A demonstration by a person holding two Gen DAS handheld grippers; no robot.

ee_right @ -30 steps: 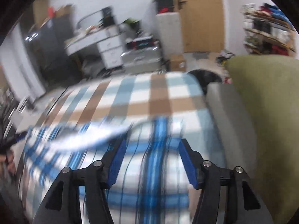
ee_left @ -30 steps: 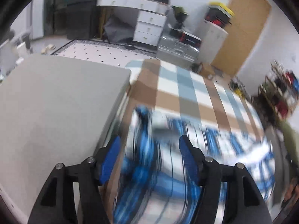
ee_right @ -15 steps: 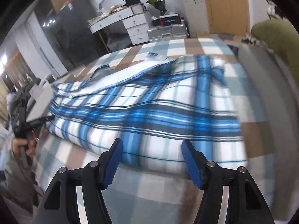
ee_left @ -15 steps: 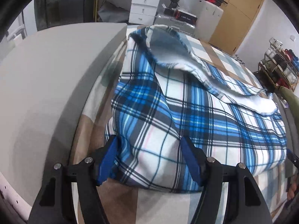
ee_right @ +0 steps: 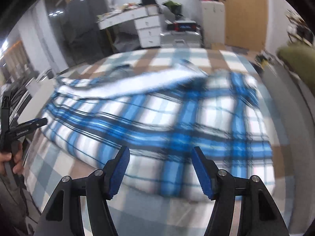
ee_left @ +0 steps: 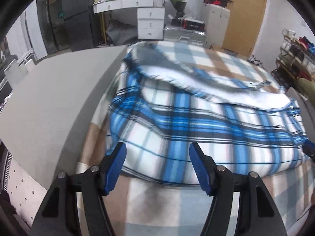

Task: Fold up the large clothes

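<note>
A big blue-and-white plaid garment (ee_left: 206,122) lies folded over on a brown, blue and white checked bedspread (ee_left: 220,59); its upper layer is turned back along a pale edge. My left gripper (ee_left: 157,165) hangs open just short of the garment's near-left hem, nothing between its blue pads. In the right wrist view the same garment (ee_right: 167,122) stretches across the bed, and my right gripper (ee_right: 160,167) stands open above its near hem, empty. The left gripper's finger (ee_right: 31,125) and the hand holding it show at that view's left edge.
A grey padded surface (ee_left: 49,102) borders the bed on the left. Behind stand a white desk with drawers (ee_left: 145,17), a silver suitcase (ee_left: 185,36), a wooden door (ee_left: 246,15) and a shoe rack (ee_left: 295,53). An olive cushion (ee_right: 297,59) lies at the right.
Both grippers have pulled back toward the near edge of the bed; the garment, earlier right between the fingers, now lies let go ahead of them with more bedspread showing in front.
</note>
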